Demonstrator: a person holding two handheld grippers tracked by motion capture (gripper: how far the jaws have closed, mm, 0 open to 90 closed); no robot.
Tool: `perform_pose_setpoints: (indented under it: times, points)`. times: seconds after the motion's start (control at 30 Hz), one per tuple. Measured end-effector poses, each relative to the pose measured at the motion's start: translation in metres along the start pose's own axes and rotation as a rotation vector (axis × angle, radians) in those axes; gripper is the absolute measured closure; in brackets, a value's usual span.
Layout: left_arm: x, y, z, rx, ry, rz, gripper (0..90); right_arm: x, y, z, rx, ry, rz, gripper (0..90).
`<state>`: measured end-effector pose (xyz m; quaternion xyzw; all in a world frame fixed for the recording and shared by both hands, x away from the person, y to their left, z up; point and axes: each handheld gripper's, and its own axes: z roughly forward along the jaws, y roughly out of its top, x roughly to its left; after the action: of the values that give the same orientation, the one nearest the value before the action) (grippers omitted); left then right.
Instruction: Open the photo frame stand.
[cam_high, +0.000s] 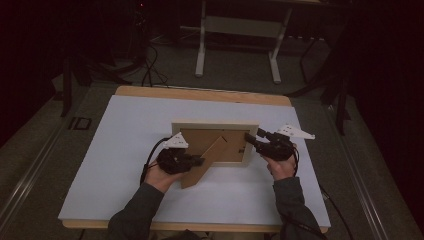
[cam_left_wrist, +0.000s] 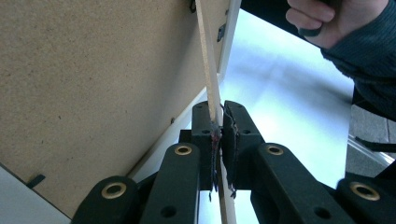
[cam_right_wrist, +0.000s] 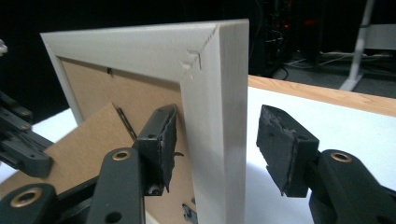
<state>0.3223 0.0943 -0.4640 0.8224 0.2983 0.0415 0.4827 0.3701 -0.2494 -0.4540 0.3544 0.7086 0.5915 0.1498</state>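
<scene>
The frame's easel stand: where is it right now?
In the high view the easel stand angles out from the picture frame back toward the person's left, its end pinched in the left gripper.

The picture frame (cam_right_wrist: 212, 93) is showing a pale, whitish wood rim, and its backing board (cam_left_wrist: 93, 74) and stand (cam_high: 202, 162) are showing speckled tan brown. The table (cam_high: 125, 150) is showing a white top with a light wood edge. Both grippers' pads (cam_right_wrist: 163, 140) are appearing black.

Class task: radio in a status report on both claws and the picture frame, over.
Left claw shut on stand flap. Right claw open, jaws either side of picture frame edge. Frame upright on table. Nothing in the way.
</scene>
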Motion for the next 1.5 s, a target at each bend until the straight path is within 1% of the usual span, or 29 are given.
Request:
perform_pose_setpoints:
  times: [0.03,0.07,0.1,0.13,0.17,0.23,0.27,0.4,0.5,0.6,0.67,0.8,0.83,0.9,1.1,1.2,1.4,1.5]
  points:
    - [0.000,0.000,0.000,0.000,0.004,0.003,85.0,0.001,0.001,0.000,0.001,0.003,-0.003,50.3]
    - [0.000,0.000,0.000,0.000,0.004,0.003,85.0,0.001,0.001,0.000,0.001,0.003,-0.003,50.3]
    - [0.000,0.000,0.000,0.002,0.008,0.006,85.0,0.001,0.002,0.000,0.001,0.011,-0.009,54.0]
    - [0.000,0.000,0.000,0.005,0.020,0.011,85.0,0.002,0.002,0.000,0.003,0.015,-0.016,55.5]
    - [0.000,0.000,0.001,0.007,0.027,0.015,85.0,0.004,0.003,-0.001,0.008,0.001,-0.037,56.4]
    - [0.000,0.000,0.001,0.012,0.039,0.022,85.1,0.005,0.002,-0.002,0.006,-0.003,-0.054,57.1]
    - [0.000,0.000,0.001,0.010,0.044,0.024,85.0,0.006,0.002,-0.003,0.007,-0.010,-0.070,57.6]
    - [0.004,0.001,-0.001,-0.007,0.050,0.014,84.3,0.010,0.002,-0.004,0.023,-0.057,-0.127,60.1]
    - [0.004,0.001,-0.001,-0.009,0.061,0.019,83.8,0.010,0.001,-0.004,0.024,-0.070,-0.139,61.1]
    - [0.004,0.001,0.000,-0.012,0.062,0.020,83.8,0.011,0.002,-0.003,0.024,-0.079,-0.147,61.1]
    - [0.003,0.000,0.000,-0.007,0.062,0.024,84.2,0.012,0.003,-0.003,0.023,-0.083,-0.165,60.9]
    - [0.001,-0.001,0.002,0.000,0.082,0.039,84.5,0.014,0.005,-0.003,0.028,-0.094,-0.207,60.6]
    - [0.000,-0.002,0.003,0.003,0.097,0.051,84.5,0.015,0.005,-0.003,0.029,-0.095,-0.210,60.6]
    - [-0.001,-0.002,0.004,0.009,0.111,0.062,84.2,0.015,0.003,-0.005,0.024,-0.097,-0.210,60.9]
    - [0.001,-0.003,0.006,0.022,0.136,0.078,83.3,0.020,-0.003,-0.012,-0.001,-0.098,-0.193,62.3]
    - [0.001,-0.001,0.007,0.031,0.157,0.098,82.6,0.023,-0.005,-0.015,-0.015,-0.107,-0.186,62.6]
    - [0.005,0.001,0.009,0.043,0.170,0.122,81.6,0.028,-0.009,-0.019,-0.031,-0.129,-0.184,62.9]
    - [0.006,0.003,0.010,0.050,0.185,0.142,80.9,0.030,-0.010,-0.019,-0.035,-0.138,-0.182,62.8]
